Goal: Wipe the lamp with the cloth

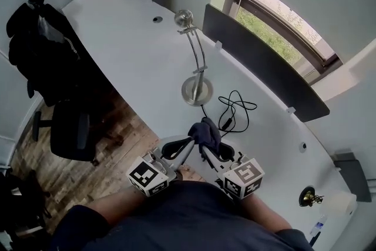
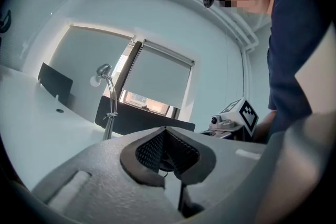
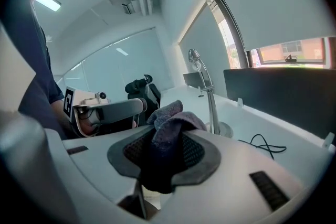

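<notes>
Lamp (image 1: 196,91) stands untouched; cloth (image 3: 170,126), its lower end hidden between the jaws, is pinched by right gripper (image 3: 167,157); left gripper (image 2: 167,152) pressed together, empty.

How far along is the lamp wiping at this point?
Done: the right gripper is shut on the dark grey cloth. In hand: the cloth is held short of the silver gooseneck desk lamp, not touching it. Left: all the wiping; the left gripper is shut and empty.

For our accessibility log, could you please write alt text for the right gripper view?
The right gripper is shut on a dark cloth. Beyond it, a silver lamp stands on the white desk, with a black cord beside it.
</notes>
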